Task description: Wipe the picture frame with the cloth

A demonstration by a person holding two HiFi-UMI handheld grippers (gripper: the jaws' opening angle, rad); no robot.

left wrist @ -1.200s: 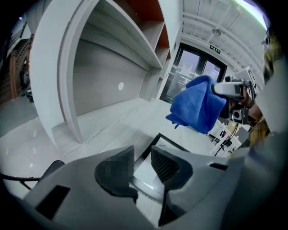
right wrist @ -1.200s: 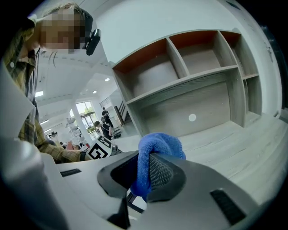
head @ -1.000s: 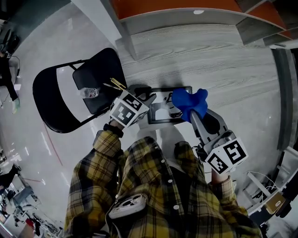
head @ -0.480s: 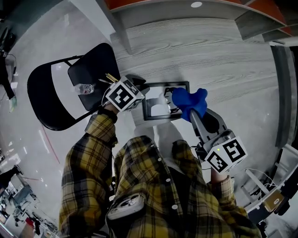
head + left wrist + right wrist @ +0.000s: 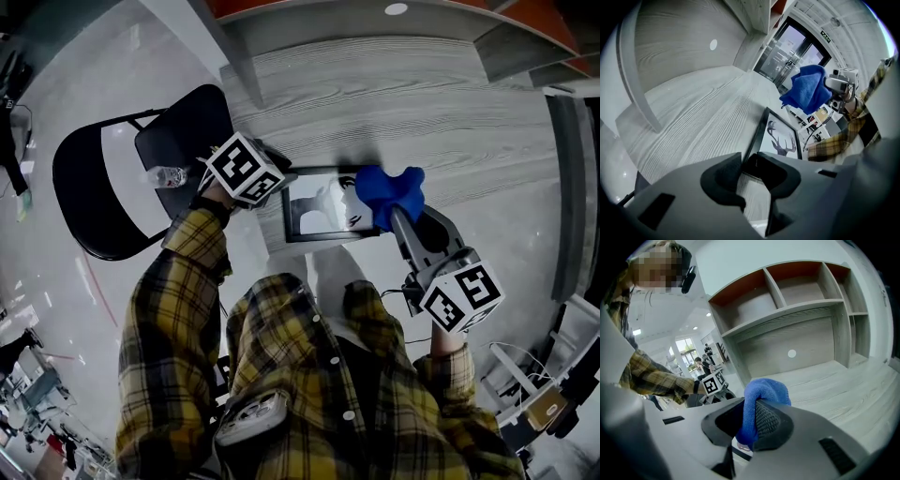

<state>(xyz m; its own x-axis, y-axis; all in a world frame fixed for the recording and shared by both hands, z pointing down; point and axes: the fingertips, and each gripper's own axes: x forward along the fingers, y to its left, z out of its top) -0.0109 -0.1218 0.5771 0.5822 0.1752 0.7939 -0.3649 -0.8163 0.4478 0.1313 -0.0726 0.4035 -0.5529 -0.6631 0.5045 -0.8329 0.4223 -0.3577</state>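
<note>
Head view: my right claw (image 5: 398, 214) grips the cloth (image 5: 384, 190) over the right end of the picture frame (image 5: 323, 219), which lies long-side left-right on the tabletop (image 5: 422, 103). Left gripper view: my left claw (image 5: 752, 176) pinches the picture frame's near corner. Right gripper view: cloth wedged between jaws.

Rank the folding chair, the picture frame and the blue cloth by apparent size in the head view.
1. folding chair
2. picture frame
3. blue cloth, smallest even though it is held above the frame, nearer the camera, which enlarges it
</note>
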